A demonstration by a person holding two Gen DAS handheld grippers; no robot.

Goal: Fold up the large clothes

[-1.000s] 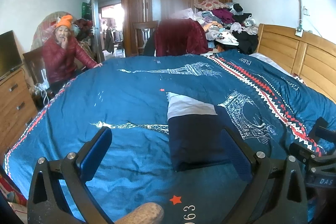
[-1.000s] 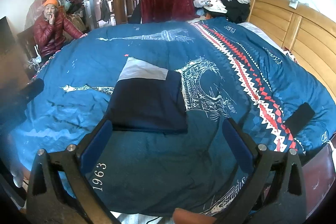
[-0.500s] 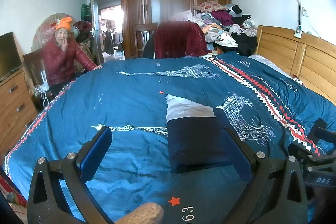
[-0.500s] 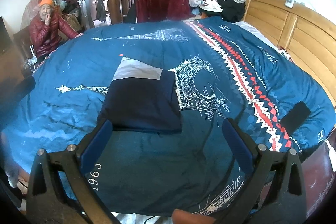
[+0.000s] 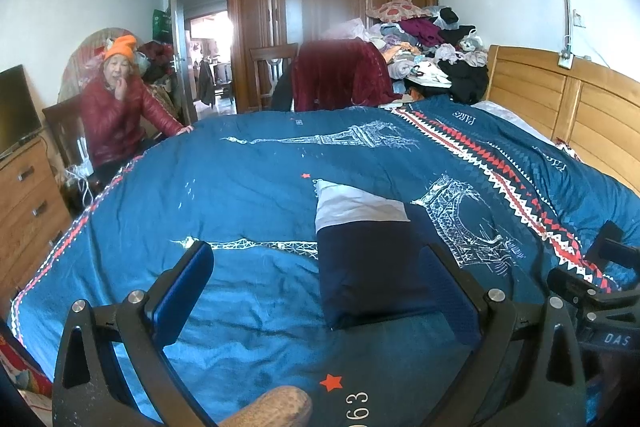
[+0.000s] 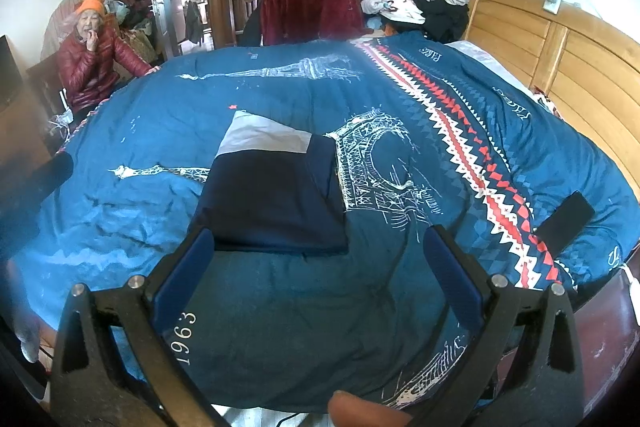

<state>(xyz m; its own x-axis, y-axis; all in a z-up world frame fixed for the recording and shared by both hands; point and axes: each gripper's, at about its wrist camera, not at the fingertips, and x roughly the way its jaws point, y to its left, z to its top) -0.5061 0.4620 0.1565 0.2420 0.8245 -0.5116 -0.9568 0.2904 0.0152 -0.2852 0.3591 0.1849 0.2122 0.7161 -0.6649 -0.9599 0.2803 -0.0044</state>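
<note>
You are in a bedroom, looking across a bed whose blue quilt (image 5: 256, 187) fills most of both frames, printed with white towers, a red-and-white zigzag band and the figures 1963 near the bottom edge. Behind it, at the top centre of the left wrist view, stands a tall brown wardrobe (image 5: 328, 11), and a wooden headboard (image 5: 568, 107) runs down the right side. Between them, upper right of centre, a heap of mixed clothes (image 5: 424, 47) is piled high, with a dark red garment (image 5: 336, 75) draped over a chair back just left of it. At the left of the frame a person in a red jacket and orange hat (image 5: 116, 107) sits beside the bed, one hand at the mouth and the other on the quilt's edge; a wooden chest of drawers (image 5: 24, 203) is at the far left.

The folded garment (image 6: 276, 195), navy with a pale grey band at its far end, lies flat on the quilt just left of centre in the right wrist view, and right of centre in the left wrist view. A small black flat object (image 6: 564, 219) rests on the quilt at the right.

Your left gripper (image 5: 316, 291) has its fingers spread wide apart with nothing between them, above the near quilt. Your right gripper (image 6: 316, 275) is likewise spread wide and empty, its left finger pad just in front of the garment's near left corner.
</note>
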